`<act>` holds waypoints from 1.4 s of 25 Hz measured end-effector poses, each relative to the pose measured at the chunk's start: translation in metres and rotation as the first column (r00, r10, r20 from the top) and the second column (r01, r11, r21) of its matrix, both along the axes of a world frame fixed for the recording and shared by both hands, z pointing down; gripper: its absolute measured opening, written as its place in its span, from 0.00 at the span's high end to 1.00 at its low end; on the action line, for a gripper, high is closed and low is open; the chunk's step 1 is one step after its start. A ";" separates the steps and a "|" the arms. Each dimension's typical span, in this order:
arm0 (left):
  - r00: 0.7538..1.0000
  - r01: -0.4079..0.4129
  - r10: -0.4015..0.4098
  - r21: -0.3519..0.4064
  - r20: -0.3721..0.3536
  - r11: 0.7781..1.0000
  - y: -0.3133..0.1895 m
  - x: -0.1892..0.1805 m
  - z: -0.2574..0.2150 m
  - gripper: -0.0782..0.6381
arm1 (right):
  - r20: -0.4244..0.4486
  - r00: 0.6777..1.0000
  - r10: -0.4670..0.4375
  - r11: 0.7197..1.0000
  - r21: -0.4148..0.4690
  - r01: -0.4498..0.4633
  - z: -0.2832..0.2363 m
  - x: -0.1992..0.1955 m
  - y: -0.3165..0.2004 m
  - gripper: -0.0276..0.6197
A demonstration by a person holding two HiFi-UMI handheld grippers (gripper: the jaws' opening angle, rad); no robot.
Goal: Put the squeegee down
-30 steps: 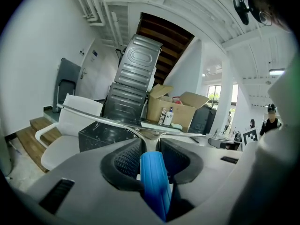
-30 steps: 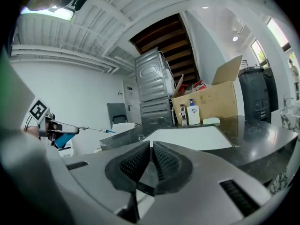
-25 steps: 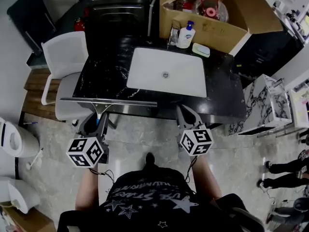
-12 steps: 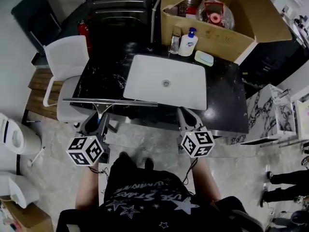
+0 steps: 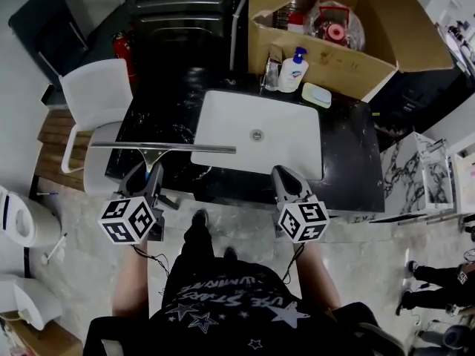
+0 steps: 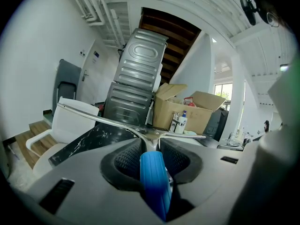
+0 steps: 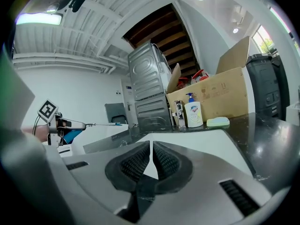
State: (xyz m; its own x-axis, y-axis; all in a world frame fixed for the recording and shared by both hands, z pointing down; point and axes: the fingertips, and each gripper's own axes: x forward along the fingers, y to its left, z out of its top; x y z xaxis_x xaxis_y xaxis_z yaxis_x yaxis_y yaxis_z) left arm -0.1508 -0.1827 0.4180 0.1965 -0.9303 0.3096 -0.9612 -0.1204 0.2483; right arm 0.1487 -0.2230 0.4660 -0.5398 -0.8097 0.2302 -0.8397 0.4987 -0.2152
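Observation:
The squeegee has a long metal blade and a blue handle. My left gripper is shut on that handle, and the blade hangs crosswise above the left part of the black counter, its right end over the edge of the white sink. In the left gripper view the blade spreads out beyond the left gripper. My right gripper hovers at the counter's front edge before the sink. The right gripper has its jaws together with nothing between them.
A cardboard box of supplies stands behind the sink, with a soap bottle and a soap dish before it. A white chair stands left of the counter and a grey metal cabinet behind it. A toilet is at far left.
Both grippers have moved forward toward the counter. The squeegee blade went from the counter's front edge to above its left part and the sink's edge.

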 end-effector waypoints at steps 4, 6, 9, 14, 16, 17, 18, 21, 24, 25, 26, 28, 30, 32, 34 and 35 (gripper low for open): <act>1.000 -0.016 0.015 -0.013 -0.016 1.000 -0.041 -0.019 0.006 0.69 | -0.011 0.999 0.036 0.999 0.002 -0.036 -0.002 -0.011 -0.033 0.87; 0.999 -0.031 0.030 -0.021 -0.023 0.999 -0.062 -0.028 0.008 0.69 | -0.014 0.999 0.047 0.999 0.002 -0.047 -0.003 -0.020 -0.051 0.87; 0.999 -0.051 0.050 -0.036 -0.020 0.998 -0.096 -0.043 0.011 0.69 | -0.017 0.998 0.062 0.998 -0.003 -0.062 -0.003 -0.035 -0.080 0.88; 0.996 -0.084 0.083 -0.060 -0.016 0.995 -0.157 -0.067 0.018 0.69 | -0.020 0.996 0.091 0.996 -0.014 -0.092 0.000 -0.059 -0.122 0.87; 0.995 -0.099 0.098 -0.070 -0.020 0.993 -0.179 -0.074 0.021 0.69 | -0.021 0.994 0.109 0.994 -0.023 -0.109 0.002 -0.065 -0.135 0.87; 0.994 -0.109 0.108 -0.076 -0.023 0.991 -0.190 -0.077 0.023 0.69 | -0.023 0.993 0.119 0.992 -0.028 -0.119 0.004 -0.068 -0.140 0.87; 0.993 -0.120 0.118 -0.081 -0.027 0.989 -0.201 -0.079 0.024 0.69 | -0.025 0.991 0.129 0.991 -0.033 -0.130 0.005 -0.070 -0.145 0.88; 0.988 -0.151 0.148 -0.096 -0.034 0.984 -0.230 -0.082 0.029 0.69 | -0.031 0.987 0.160 0.986 -0.040 -0.162 0.006 -0.075 -0.159 0.87; 0.983 -0.181 0.178 -0.112 -0.034 0.977 -0.255 -0.085 0.034 0.69 | -0.039 0.982 0.187 0.981 -0.045 -0.189 0.008 -0.080 -0.170 0.87; 0.982 -0.190 0.187 -0.118 -0.035 0.975 -0.263 -0.086 0.036 0.69 | -0.041 0.980 0.195 0.979 -0.048 -0.197 0.009 -0.082 -0.174 0.87; 0.980 -0.198 0.195 -0.124 -0.036 0.972 -0.270 -0.087 0.038 0.69 | -0.043 0.978 0.203 0.977 -0.052 -0.205 0.010 -0.083 -0.177 0.87; 0.977 -0.212 0.208 -0.137 -0.042 0.968 -0.285 -0.087 0.043 0.69 | -0.047 0.975 0.219 0.973 -0.059 -0.222 0.013 -0.085 -0.182 0.88; 0.975 -0.221 0.215 -0.151 -0.052 0.964 -0.299 -0.088 0.049 0.69 | -0.051 0.971 0.232 0.970 -0.065 -0.235 0.016 -0.087 -0.187 0.87; 0.975 -0.223 0.216 -0.167 -0.059 0.960 -0.311 -0.088 0.055 0.69 | -0.054 0.969 0.243 0.967 -0.070 -0.246 0.018 -0.090 -0.190 0.87; 0.974 -0.224 0.217 -0.183 -0.060 0.957 -0.322 -0.088 0.062 0.69 | -0.060 0.966 0.251 0.964 -0.075 -0.255 0.020 -0.092 -0.191 0.87; 0.974 -0.227 0.219 -0.189 -0.060 0.955 -0.326 -0.087 0.065 0.69 | -0.064 0.965 0.254 0.963 -0.078 -0.259 0.020 -0.093 -0.191 0.87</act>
State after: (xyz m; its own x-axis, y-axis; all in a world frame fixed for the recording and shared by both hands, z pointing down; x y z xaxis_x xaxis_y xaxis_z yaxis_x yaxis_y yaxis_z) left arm -0.2377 -0.5091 0.4831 0.4072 -0.7845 0.4678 -0.9048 -0.2765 0.3239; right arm 0.0558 -0.4144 0.4864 -0.3017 -0.8959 0.3262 -0.9483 0.2468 -0.1993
